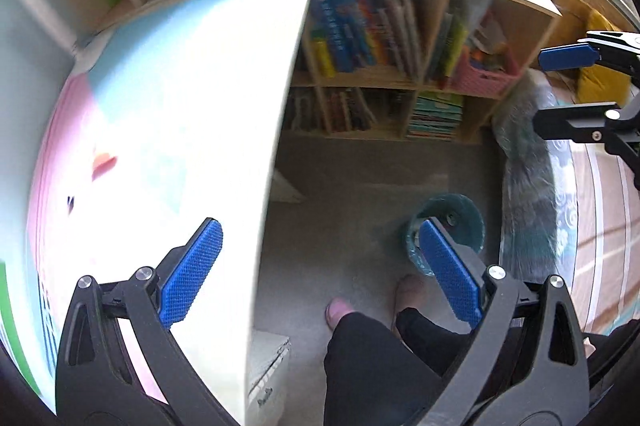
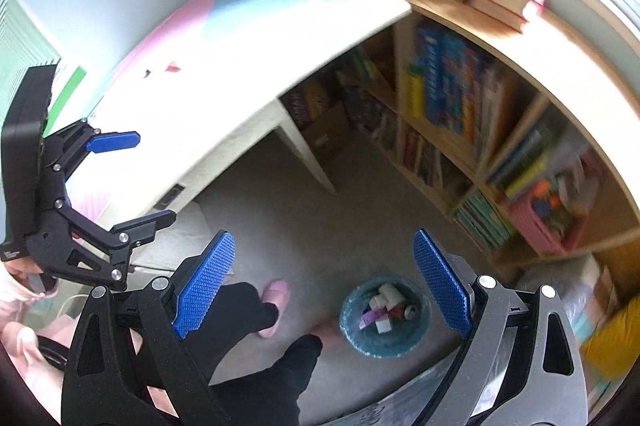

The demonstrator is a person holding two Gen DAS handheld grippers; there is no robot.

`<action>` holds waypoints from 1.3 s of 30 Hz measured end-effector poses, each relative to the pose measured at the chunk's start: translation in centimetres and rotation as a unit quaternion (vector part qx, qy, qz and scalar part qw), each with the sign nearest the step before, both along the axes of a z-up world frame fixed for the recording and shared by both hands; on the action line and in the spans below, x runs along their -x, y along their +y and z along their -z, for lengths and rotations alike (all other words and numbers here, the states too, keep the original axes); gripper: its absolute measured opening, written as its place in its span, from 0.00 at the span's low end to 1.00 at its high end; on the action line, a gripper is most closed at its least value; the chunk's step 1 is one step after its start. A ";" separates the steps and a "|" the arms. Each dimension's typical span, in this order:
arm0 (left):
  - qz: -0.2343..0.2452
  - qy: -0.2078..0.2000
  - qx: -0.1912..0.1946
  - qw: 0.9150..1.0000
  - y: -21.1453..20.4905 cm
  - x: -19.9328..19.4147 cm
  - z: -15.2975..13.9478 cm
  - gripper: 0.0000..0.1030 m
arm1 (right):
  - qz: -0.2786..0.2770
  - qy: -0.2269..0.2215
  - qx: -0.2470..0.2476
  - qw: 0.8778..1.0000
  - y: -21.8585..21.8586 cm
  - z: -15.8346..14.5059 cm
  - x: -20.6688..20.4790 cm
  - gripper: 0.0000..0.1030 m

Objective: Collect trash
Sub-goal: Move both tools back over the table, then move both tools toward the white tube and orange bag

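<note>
Left tongs (image 1: 320, 274) wide, empty | right tongs (image 2: 324, 286) wide, empty | small round blue-lined trash bin (image 2: 385, 318) on floor below, holding scraps | risk: blurred view, foot beside bin could tip it

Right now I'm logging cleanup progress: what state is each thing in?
Left gripper: open, holding nothing.
Right gripper: open, holding nothing.
Trash bin: upright on the carpet, lined with a bag, partly filled with trash including a can.
Desk: a small red scrap and a dark scrap lie on top.
</note>
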State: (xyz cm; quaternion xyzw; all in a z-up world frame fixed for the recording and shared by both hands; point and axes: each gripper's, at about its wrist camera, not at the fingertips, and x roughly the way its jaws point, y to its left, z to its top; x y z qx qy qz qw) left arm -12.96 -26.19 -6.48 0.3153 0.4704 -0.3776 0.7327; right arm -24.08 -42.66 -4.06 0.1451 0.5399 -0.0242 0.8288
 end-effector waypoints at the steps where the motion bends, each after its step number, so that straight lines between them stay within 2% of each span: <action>1: -0.009 0.000 0.000 1.000 0.5 -0.5 -0.1 0.93 | -0.009 0.000 0.002 1.000 0.4 -0.1 -0.6 0.88; 14: -0.073 -0.017 0.006 0.997 6.8 -8.3 -1.4 0.93 | -0.095 -0.010 0.024 0.995 6.4 -1.4 -10.4 0.88; 24: -0.114 -0.015 0.009 0.993 11.5 -15.0 -1.9 0.93 | -0.152 -0.013 0.029 0.988 12.0 -1.9 -18.5 0.88; 39: -0.151 -0.001 -0.007 0.988 16.0 -22.1 0.1 0.93 | -0.212 0.011 0.030 0.977 17.6 0.4 -27.0 0.88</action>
